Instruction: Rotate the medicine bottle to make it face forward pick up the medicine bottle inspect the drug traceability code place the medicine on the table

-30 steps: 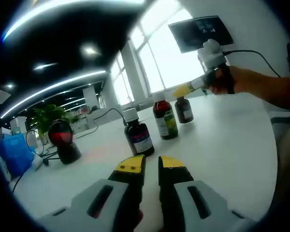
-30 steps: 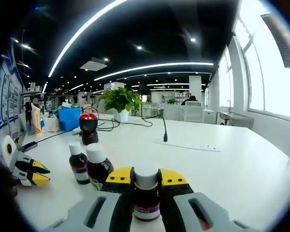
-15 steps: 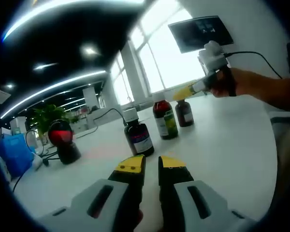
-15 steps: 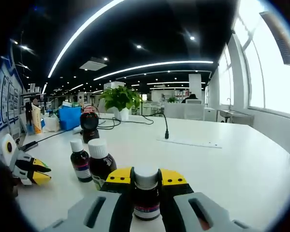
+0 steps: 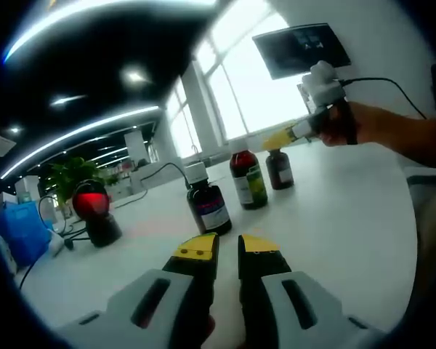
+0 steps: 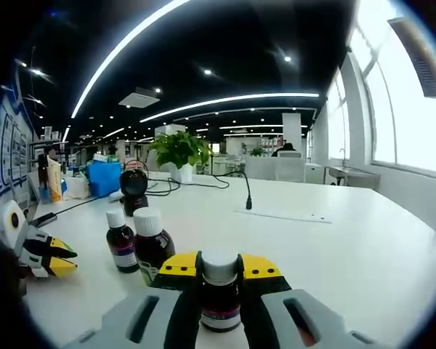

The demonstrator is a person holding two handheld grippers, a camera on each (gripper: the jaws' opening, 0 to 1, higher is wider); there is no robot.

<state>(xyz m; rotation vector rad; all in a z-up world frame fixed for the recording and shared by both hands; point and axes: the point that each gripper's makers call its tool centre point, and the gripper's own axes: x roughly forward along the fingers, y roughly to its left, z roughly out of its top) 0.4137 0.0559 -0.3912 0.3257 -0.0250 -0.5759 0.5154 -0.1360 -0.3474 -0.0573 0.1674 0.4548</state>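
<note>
The right tongs (image 6: pixel 219 267) clench the medicine bottle (image 6: pixel 219 291) just above the tabletop (image 6: pixel 334 247); the left tongs (image 5: pixel 227 247) hang nearly closed, empty. Pickup looks done; code inspection and set-down remain.

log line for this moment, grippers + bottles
right gripper: shut on medicine bottle | left gripper: jaws nearly together, holding nothing | two other bottles upright on table | scanner behind them

Bright window (image 5: pixel 258 80) glare, ceiling light strips (image 6: pixel 225 98) — soft focus, edges bent by fisheye.
</note>
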